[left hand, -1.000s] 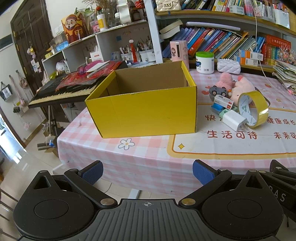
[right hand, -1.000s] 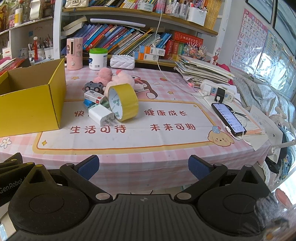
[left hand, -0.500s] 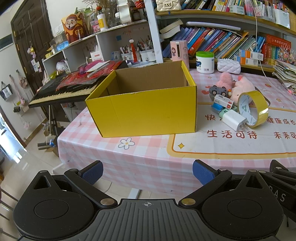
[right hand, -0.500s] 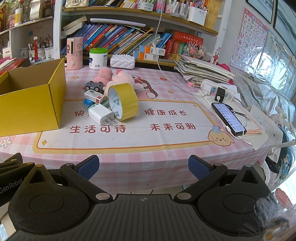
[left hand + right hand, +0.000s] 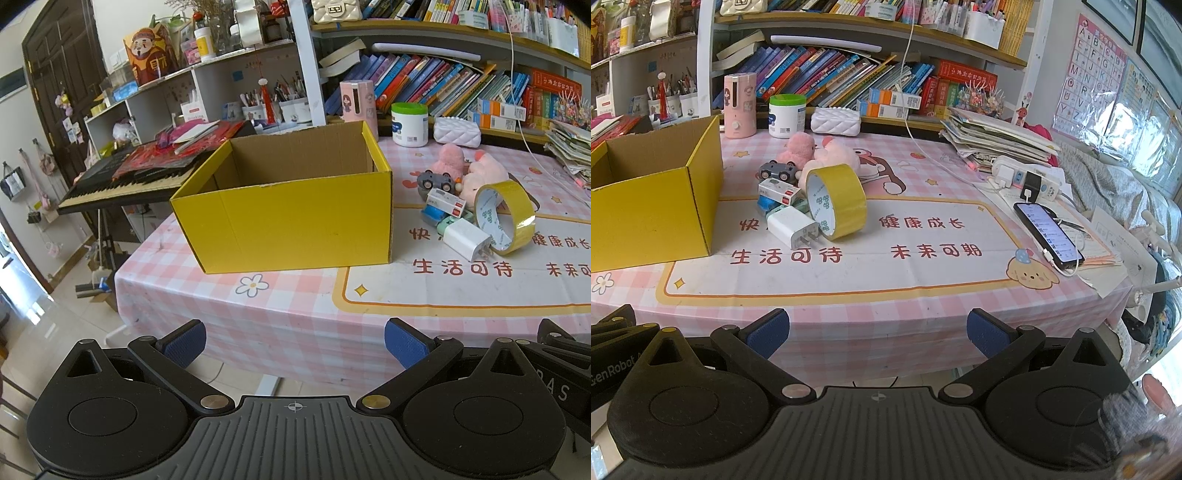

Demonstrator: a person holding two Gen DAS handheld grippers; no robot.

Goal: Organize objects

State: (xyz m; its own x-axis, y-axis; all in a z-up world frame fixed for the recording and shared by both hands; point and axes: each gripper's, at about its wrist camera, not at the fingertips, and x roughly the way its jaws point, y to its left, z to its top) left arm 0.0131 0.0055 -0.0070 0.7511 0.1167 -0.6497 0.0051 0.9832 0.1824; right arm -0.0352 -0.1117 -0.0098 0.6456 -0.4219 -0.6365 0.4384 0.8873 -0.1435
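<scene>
An open yellow cardboard box (image 5: 295, 221) stands on the pink checked table (image 5: 288, 317), also seen at the left in the right wrist view (image 5: 653, 218); its inside looks empty. Right of it lies a pile: a yellow tape roll (image 5: 836, 201) on edge, a white charger plug (image 5: 792, 226), a small white box (image 5: 779, 191), a grey toy car (image 5: 778, 170) and pink plush toys (image 5: 820, 151). My left gripper (image 5: 293, 343) is open before the table's front edge, facing the box. My right gripper (image 5: 875, 330) is open before the front edge, facing the pile.
A phone (image 5: 1049, 230) on a cable and a power strip (image 5: 1027, 177) lie at the right. A paper stack (image 5: 993, 136), a white tub (image 5: 786, 116) and a pink dispenser (image 5: 740, 105) stand at the back under bookshelves. A keyboard (image 5: 125, 181) stands left of the table.
</scene>
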